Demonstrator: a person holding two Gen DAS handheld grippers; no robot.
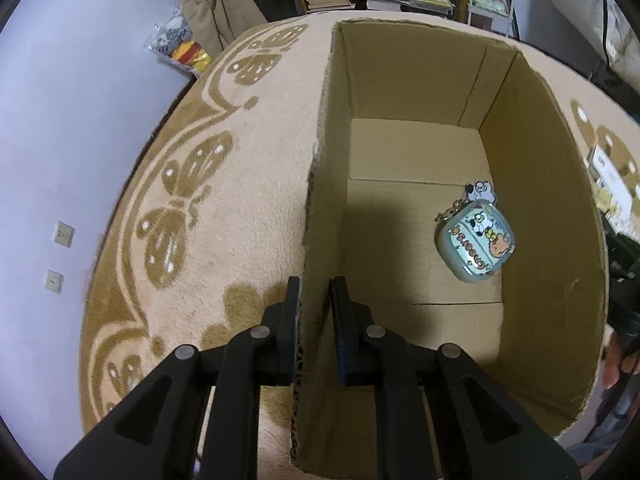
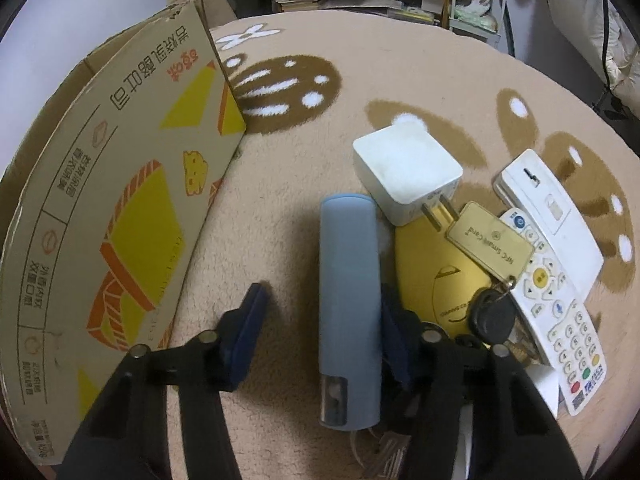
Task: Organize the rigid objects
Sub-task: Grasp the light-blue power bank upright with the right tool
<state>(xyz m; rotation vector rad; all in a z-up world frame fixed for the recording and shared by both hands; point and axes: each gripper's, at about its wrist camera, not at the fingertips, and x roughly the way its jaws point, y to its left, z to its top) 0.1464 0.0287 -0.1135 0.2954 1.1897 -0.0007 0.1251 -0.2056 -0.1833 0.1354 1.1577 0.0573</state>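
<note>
An open cardboard box [image 1: 420,80] stands on a beige rug; inside it lies a light-blue cartoon case with a keychain [image 1: 476,242]. My left gripper [image 1: 316,284] is shut on the box's left wall, one finger outside and one inside. In the right wrist view my right gripper [image 2: 322,292] is open, straddling a grey-blue cylinder [image 2: 348,300] that lies on the rug. Its right finger [image 2: 394,328] sits against the cylinder; the left finger [image 2: 248,320] is apart from it. The box's printed outer side [image 2: 120,200] rises at the left.
Right of the cylinder lie a white plug adapter [image 2: 406,168], a gold oval object [image 2: 432,272], a gold NFC card tag [image 2: 490,244] with a black key [image 2: 490,316], a white remote [image 2: 560,320] and a white handset [image 2: 548,208]. Shelves and clutter stand behind the rug.
</note>
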